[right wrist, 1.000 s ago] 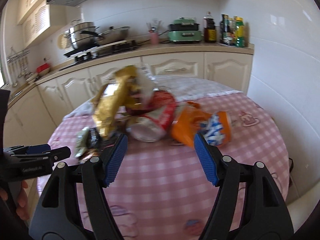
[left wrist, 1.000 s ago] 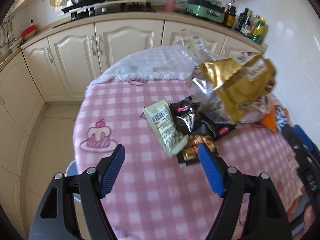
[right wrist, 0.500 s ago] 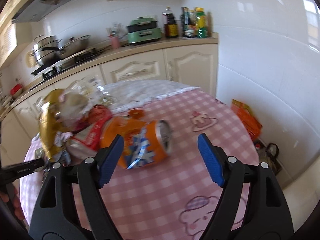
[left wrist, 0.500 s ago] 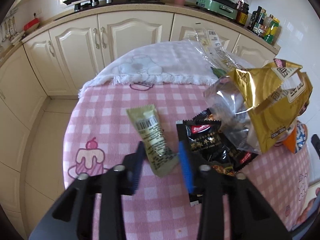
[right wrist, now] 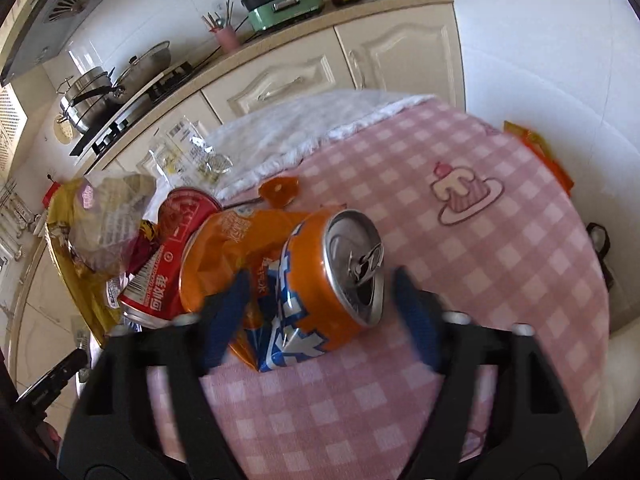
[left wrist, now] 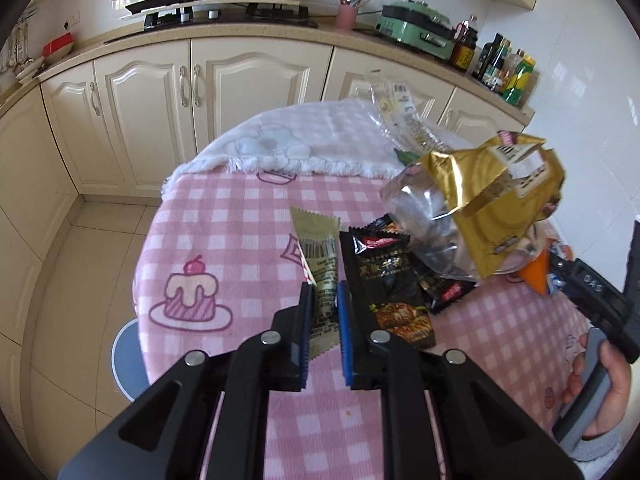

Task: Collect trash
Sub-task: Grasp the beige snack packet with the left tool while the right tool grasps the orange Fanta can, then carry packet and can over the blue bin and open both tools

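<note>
Trash lies in a heap on the pink checked table [left wrist: 224, 216]. My left gripper [left wrist: 325, 312] is closing, and its blue pads pinch the lower end of a pale green wrapper [left wrist: 318, 248]. Beside the wrapper lie a black snack packet [left wrist: 384, 276] and a crumpled gold bag [left wrist: 500, 200]. In the right wrist view an orange drink can [right wrist: 320, 280] lies on its side against an orange bag [right wrist: 216, 248] and a red can [right wrist: 168, 264]. My right gripper [right wrist: 320, 312] straddles the orange can with its jaws closing. Its pads stand just off the can.
A white cloth [left wrist: 300, 144] covers the far part of the table. Cream cabinets [left wrist: 152, 92] run behind, and a blue stool [left wrist: 124, 356] shows under the table's left edge. A hand [left wrist: 600, 392] holds the other gripper at right. An orange bag [right wrist: 540, 148] lies beyond the table's right edge.
The left jaws went from wide open to pinched on the green wrapper. The right gripper swung right along the heap, dropped to the orange can, rolled, and its jaws narrowed.
</note>
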